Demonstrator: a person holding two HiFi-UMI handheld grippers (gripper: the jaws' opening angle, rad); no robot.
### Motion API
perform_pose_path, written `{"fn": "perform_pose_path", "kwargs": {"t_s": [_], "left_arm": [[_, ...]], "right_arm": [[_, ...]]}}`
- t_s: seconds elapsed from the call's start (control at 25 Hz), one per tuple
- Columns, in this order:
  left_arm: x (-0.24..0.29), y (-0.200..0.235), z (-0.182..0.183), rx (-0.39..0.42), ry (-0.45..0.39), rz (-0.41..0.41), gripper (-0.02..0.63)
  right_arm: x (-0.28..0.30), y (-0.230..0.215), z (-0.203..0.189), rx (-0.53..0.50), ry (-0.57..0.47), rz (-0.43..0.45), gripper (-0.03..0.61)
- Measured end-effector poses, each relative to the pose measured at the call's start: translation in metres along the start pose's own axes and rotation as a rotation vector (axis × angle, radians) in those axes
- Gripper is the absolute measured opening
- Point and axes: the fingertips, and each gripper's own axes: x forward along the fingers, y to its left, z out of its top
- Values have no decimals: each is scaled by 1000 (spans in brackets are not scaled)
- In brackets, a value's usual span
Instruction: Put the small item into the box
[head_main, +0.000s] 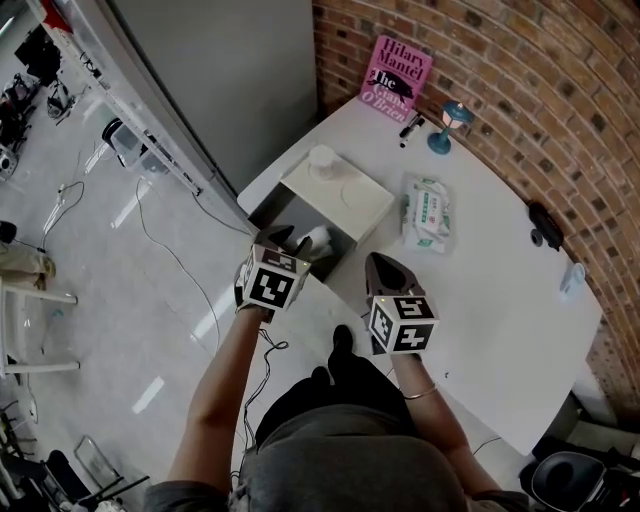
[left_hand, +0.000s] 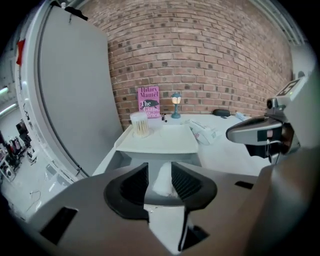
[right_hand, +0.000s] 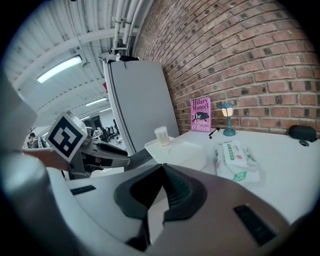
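Over at the 9 o'clock edge of the white bench (head_main: 500, 330) sits the white box (head_main: 345, 200). A tub of cotton swabs (head_main: 322, 160) stands on its lid toward 11 o'clock, and its dark open compartment (head_main: 268, 215) faces the person at about 7 o'clock.

The left gripper (left_hand: 160, 175) is right at that opening, tilted downward. Its fingers (left_hand: 135, 185) are drawn in narrow on the small item (head_main: 318, 238), a soft white lump that fills the gap between the two ribbed pads. The small item is held over the mouth of the compartment, just off the box's front edge, and is not resting inside.

At 3 o'clock from it, close by but apart, the right gripper (right_hand: 161, 172) hangs over the bench's near edge. Its fingers (right_hand: 180, 192) are closed tip to tip with nothing between them.

Further right, a pack of wet wipes (head_main: 427, 212) lies flat at 3 o'clock of the box. Toward 12 o'clock a pink book (head_main: 396, 72) leans on the brick wall (head_main: 520, 90), with a little blue lamp (head_main: 452, 122) at its 4 o'clock. A small black object (head_main: 545, 228) lies by the wall at the far right.
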Motion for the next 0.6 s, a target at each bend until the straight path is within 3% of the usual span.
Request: {"fn": "perform_pose_path", "kwargs": {"t_s": [0.6], "left_arm": [[-60,25,2,-215,-220,85,75]], "right_arm": [[-5,27,17,-37,-43,46,3]]}}
